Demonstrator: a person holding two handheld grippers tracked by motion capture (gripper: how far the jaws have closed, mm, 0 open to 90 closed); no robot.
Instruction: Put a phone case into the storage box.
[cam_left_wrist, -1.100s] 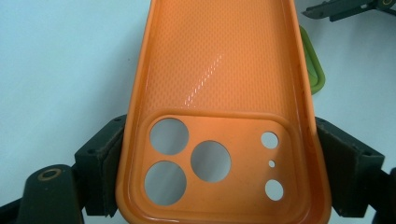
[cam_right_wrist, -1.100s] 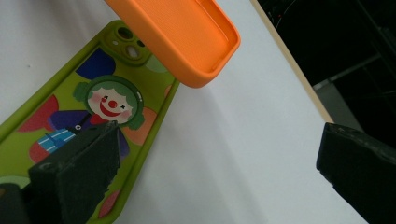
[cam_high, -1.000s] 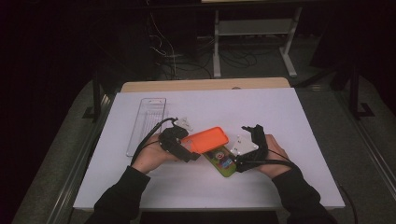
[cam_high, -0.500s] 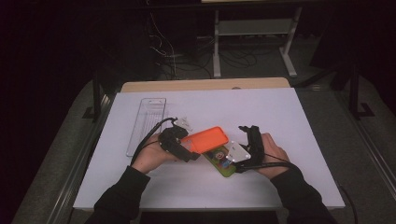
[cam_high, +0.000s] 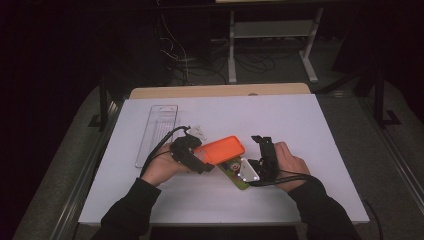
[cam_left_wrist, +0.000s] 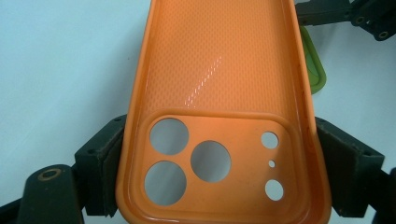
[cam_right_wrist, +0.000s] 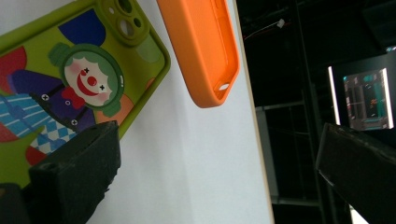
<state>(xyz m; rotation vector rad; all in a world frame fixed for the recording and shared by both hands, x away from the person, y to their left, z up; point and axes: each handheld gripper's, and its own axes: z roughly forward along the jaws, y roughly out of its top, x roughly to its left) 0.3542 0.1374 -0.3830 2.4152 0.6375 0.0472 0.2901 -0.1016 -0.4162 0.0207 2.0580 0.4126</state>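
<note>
Two phone cases: orange case (cam_left_wrist: 219, 116) clamped in left gripper (cam_high: 187, 152) jaws, right gripper (cam_high: 264, 157) jaws wide beside green clown case (cam_right_wrist: 70, 88).

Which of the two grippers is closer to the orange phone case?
Left. The left gripper clamps the orange phone case by its side edges, while the right gripper sits apart, beside the green case.

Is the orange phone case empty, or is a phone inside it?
Empty: the orange phone case shows its bare inner surface, and the table is visible through its camera holes.
</note>
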